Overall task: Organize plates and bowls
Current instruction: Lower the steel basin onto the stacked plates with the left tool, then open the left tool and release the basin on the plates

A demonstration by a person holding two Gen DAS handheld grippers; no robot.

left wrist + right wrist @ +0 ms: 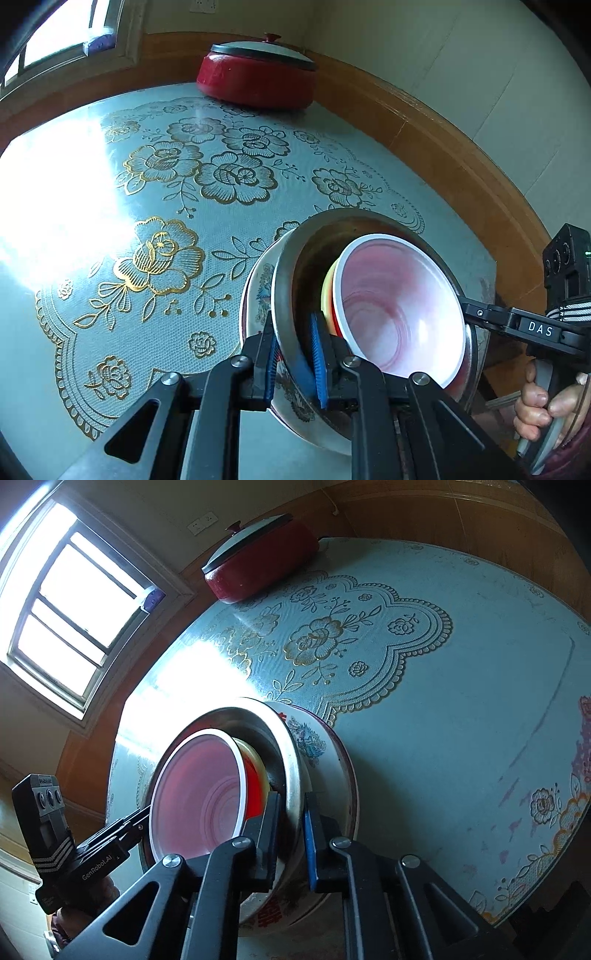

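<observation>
Both grippers are showing black angular linkages with triangular cutouts and round silver bolt heads behind the jaws. The left gripper point(295, 354) is carrying ribbed blue pads point(318, 354) on its jaws; the right gripper point(291, 834) is showing one blue pad point(309, 849) edge-on. Farther back from the jaws, each is bearing a black camera block with round lenses, a strap with white stripes, and white lettering, "DAS" or "GenRobot.AI". A hand point(546, 410) is coming out of a dark reddish sleeve point(576, 446).
</observation>
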